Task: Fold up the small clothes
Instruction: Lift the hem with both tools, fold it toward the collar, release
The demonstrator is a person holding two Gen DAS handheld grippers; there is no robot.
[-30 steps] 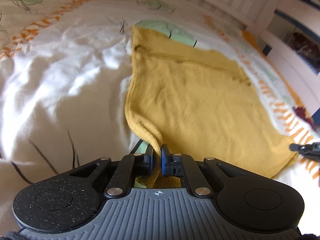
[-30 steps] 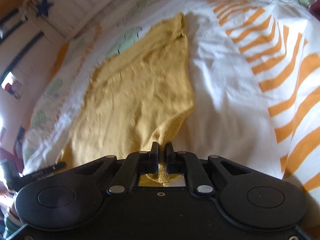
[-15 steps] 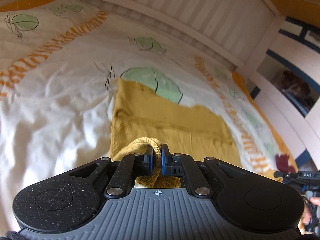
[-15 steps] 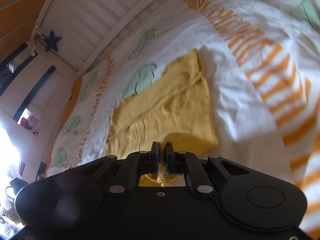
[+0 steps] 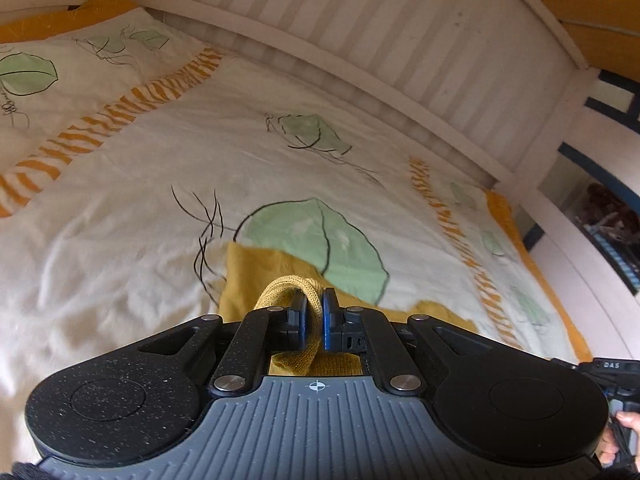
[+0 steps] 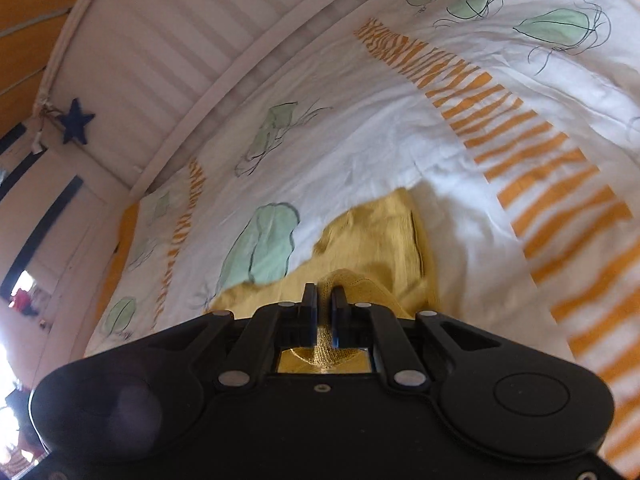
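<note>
Nearest each lens, the left black two-finger gripper [image 5: 314, 322] has its blue-padded jaws clamped on a ribbed edge of the mustard-yellow knitted garment [image 5: 256, 276], the hem arching up in a loop over the fingertips. The right black two-finger gripper [image 6: 324, 312] is likewise pinched together on a gathered edge of the same knit [image 6: 384, 236], with yellow fabric showing through the gap behind its jaws. Holding one edge at two places, one per gripper, looks meant to keep that edge level so it can be carried over the rest of the cloth as a straight fold.

Just beyond the fingers, the remainder of the garment lies flat on the white quilted bedspread with green leaf prints and orange zebra stripes [image 5: 132, 184], one far corner overlapping a large green leaf [image 5: 320, 240]. Judging from the lifted edge over the lying part, the fold is midway, and the edge has not yet been laid down.

Farther off, the white slatted bed rail [image 5: 360, 20] runs along the bedspread's far side; a dark blue star [image 6: 76, 126] hangs near its end in the right wrist view.
</note>
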